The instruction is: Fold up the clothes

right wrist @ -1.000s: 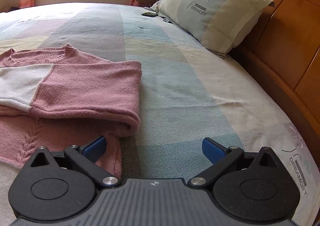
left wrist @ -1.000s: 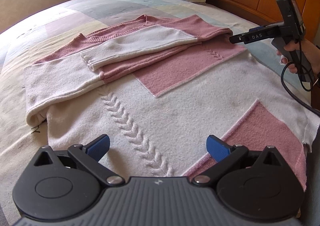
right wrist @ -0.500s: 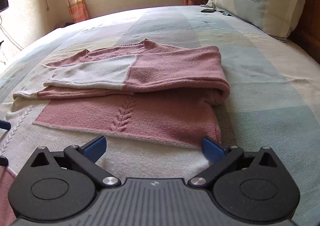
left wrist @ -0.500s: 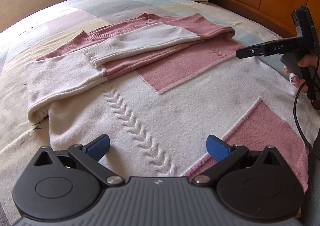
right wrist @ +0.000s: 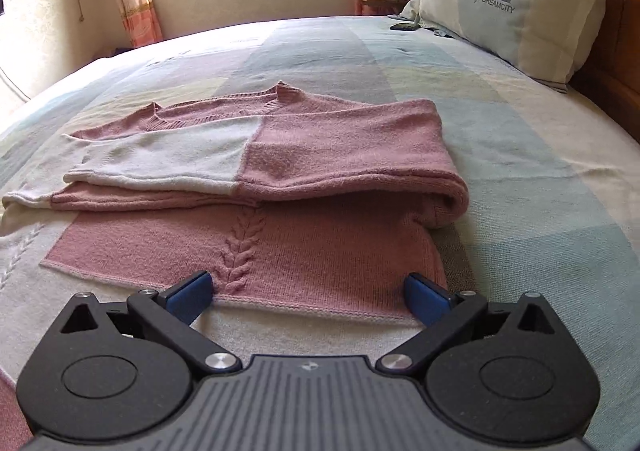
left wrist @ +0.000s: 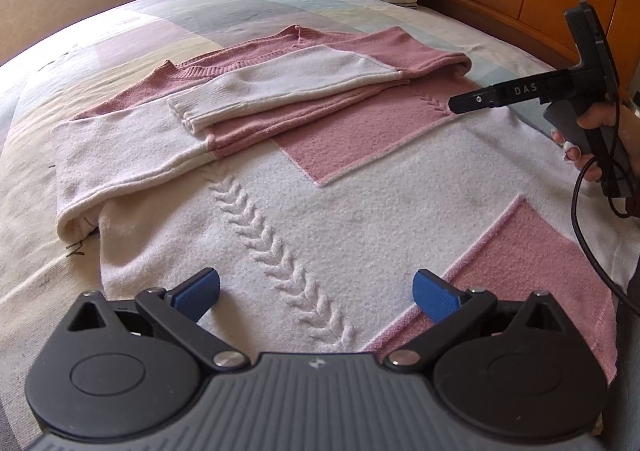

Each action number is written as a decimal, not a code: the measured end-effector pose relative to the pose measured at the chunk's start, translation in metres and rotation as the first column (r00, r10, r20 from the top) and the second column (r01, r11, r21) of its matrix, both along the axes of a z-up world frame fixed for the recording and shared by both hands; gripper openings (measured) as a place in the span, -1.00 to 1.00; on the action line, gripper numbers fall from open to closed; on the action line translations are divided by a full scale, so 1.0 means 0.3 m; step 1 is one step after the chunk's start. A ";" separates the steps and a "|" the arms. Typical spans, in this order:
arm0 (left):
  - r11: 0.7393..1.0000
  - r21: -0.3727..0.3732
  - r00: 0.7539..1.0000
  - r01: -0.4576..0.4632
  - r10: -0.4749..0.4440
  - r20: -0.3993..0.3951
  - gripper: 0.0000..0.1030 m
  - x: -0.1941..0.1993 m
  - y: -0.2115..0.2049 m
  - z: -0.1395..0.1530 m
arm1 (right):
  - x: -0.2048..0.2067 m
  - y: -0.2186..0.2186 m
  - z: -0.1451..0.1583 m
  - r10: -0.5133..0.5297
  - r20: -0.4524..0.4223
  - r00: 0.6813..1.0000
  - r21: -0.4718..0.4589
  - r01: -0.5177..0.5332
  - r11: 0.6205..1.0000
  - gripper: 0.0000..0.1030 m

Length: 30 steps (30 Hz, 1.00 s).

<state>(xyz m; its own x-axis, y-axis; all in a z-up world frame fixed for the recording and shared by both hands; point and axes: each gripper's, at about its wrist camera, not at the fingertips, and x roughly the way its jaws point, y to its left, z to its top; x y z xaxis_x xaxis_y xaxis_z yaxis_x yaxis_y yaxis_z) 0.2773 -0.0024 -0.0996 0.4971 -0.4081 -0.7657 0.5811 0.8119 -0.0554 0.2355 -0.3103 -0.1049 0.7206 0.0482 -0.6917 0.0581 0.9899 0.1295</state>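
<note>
Lying flat on the pastel patchwork bedspread [right wrist: 500,139]: one pink-and-white cable-knit sweater [left wrist: 320,187], both sleeves [left wrist: 280,91] folded across the chest at its far end, which keeps the body a neat rectangle. Left gripper [left wrist: 316,293], jaws wide, empty, near hem. Right gripper [right wrist: 308,293], wide, empty, over the sweater's right side.
</note>
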 end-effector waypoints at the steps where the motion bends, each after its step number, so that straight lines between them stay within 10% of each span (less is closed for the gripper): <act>1: 1.000 -0.001 1.000 0.000 0.000 0.001 0.98 0.000 0.001 0.001 | 0.000 -0.009 0.000 -0.027 -0.009 1.000 0.010 0.027 1.000 1.00; 11: 0.999 -0.044 0.995 0.028 -0.023 0.098 0.98 -0.097 -0.015 0.065 | -0.313 0.192 -0.018 0.016 -0.100 0.995 -0.020 -0.019 1.000 1.00; 15: 1.000 -0.026 0.991 -0.005 0.008 0.131 0.98 -0.194 -0.040 0.087 | -0.418 0.217 -0.065 -0.022 0.006 1.000 -0.088 0.022 0.996 1.00; 22: 0.985 -0.097 0.988 -0.144 0.138 -0.067 0.98 -0.371 -0.013 0.023 | -0.398 0.192 -0.057 0.034 -0.025 0.999 -0.085 -0.036 0.996 1.00; 30: 0.956 -0.036 0.953 -0.291 0.286 -0.094 0.98 -0.543 -0.036 0.024 | -0.471 0.175 -0.078 0.108 0.062 0.992 -0.090 -0.103 0.991 1.00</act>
<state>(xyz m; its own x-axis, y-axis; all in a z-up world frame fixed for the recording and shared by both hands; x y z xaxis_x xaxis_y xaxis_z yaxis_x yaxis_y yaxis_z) 0.1143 -0.0132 -0.0924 0.5315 -0.2953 -0.7939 0.3136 0.9393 -0.1394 0.0942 -0.2578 -0.1284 0.7592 0.0687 -0.6472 -0.0532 0.9976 0.0434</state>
